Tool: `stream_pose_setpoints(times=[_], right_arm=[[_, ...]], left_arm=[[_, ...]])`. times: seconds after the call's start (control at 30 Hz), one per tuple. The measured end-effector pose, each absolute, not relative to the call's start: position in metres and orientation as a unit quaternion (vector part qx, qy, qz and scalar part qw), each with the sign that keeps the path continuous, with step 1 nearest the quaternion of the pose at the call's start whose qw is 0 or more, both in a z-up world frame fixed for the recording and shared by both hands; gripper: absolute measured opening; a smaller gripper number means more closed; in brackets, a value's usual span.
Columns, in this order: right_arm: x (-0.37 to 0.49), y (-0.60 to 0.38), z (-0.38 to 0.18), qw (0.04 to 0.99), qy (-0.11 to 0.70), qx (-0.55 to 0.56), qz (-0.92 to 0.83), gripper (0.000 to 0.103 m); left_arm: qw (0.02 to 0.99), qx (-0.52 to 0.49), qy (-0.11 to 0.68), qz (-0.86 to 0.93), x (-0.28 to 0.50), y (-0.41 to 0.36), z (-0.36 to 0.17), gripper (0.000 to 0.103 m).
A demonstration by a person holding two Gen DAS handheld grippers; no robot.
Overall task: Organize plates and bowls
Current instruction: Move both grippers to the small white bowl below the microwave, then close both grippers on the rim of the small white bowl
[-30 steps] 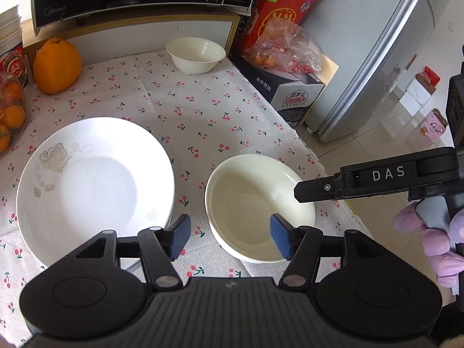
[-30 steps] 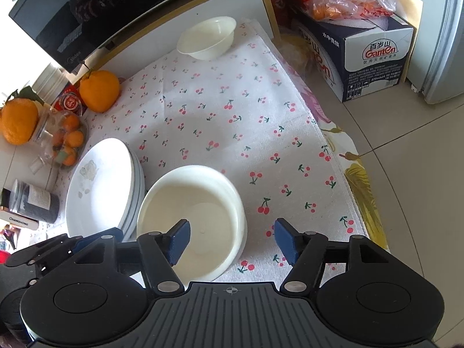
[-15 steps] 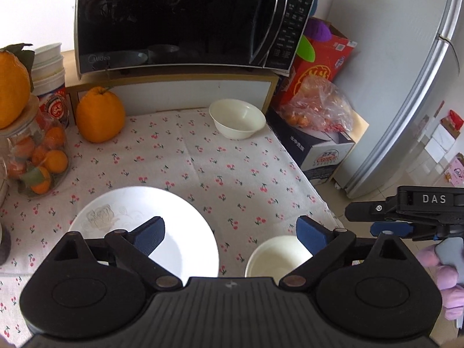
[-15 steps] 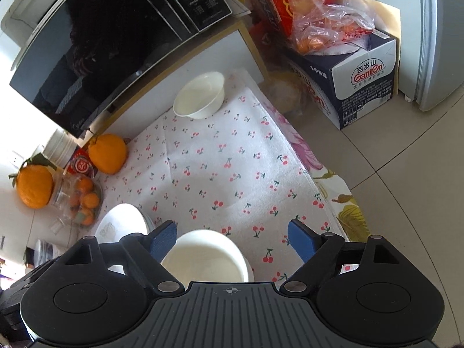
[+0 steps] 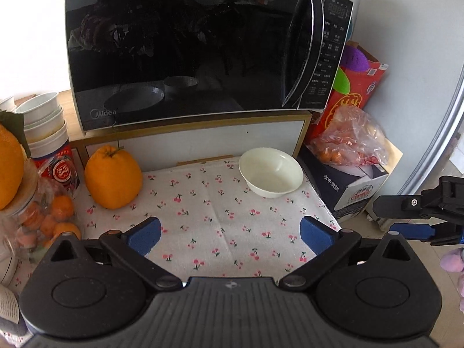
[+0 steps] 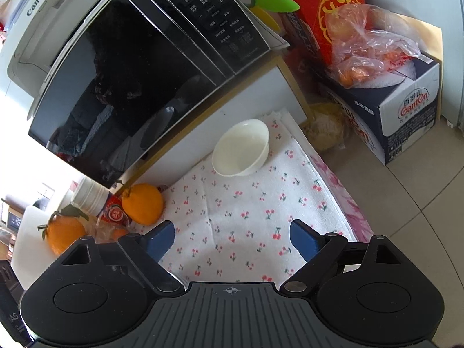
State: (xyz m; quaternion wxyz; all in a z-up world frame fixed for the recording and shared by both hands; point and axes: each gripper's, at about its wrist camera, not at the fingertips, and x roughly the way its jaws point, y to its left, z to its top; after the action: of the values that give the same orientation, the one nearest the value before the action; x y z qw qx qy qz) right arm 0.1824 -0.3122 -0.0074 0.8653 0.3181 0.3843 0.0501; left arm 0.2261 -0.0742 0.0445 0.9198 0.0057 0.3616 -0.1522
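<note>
Facing a black Midea microwave [image 5: 185, 49], two hand-held grippers hover with jaws spread wide and empty above a cherry-print cloth [image 5: 220, 220].

Readable writing: "Midea" low on the microwave door, "Canon" on a white printer [image 6: 32, 23] at 10 o'clock in the right view, and "Ganten" on a dark carton [image 6: 406, 110] at 2 o'clock. A cream bowl [image 5: 271, 177] sits on the cloth's far edge, well apart from the left gripper [image 5: 230, 236] at its 1 o'clock, and at 12 o'clock from the right gripper [image 6: 232, 239], also well apart. A large orange [image 5: 111, 177] stands at 10 o'clock.
</note>
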Motion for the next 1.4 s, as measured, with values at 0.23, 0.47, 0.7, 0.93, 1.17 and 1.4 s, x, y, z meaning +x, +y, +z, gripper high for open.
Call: stream_pose_setpoints(times=[0.23,0.47,0.7,0.93,1.17,1.4], right_arm=[[0.225,-0.32,-0.03,0.867,0.366,0.332,0.065,0.089],[0.262,-0.334,-0.067,0.853,0.347,0.383,0.075,0.089],[0.29,-0.345,-0.107,0.833,0.315,0.445,0.092,0.089],[0.306,-0.355,-0.122,0.83,0.292,0.471,0.068,0.067],[0.313,-0.36,-0.135,0.826,0.29,0.481,0.054,0.042],[0.314,-0.362,-0.141,0.826,0.293,0.48,0.045,0.027]], left_arm=[[0.924,0.026,0.348,-0.155,0.268,-0.091,0.036,0.102],[0.923,0.058,0.347,-0.157,0.304,-0.114,0.009,0.102],[0.916,0.042,0.359,-0.173,0.339,-0.122,-0.013,0.087],[0.901,0.0,0.386,-0.201,0.36,-0.128,-0.022,0.054],[0.897,0.003,0.396,-0.198,0.366,-0.134,-0.029,0.038],[0.898,-0.001,0.401,-0.179,0.37,-0.134,-0.035,0.018]])
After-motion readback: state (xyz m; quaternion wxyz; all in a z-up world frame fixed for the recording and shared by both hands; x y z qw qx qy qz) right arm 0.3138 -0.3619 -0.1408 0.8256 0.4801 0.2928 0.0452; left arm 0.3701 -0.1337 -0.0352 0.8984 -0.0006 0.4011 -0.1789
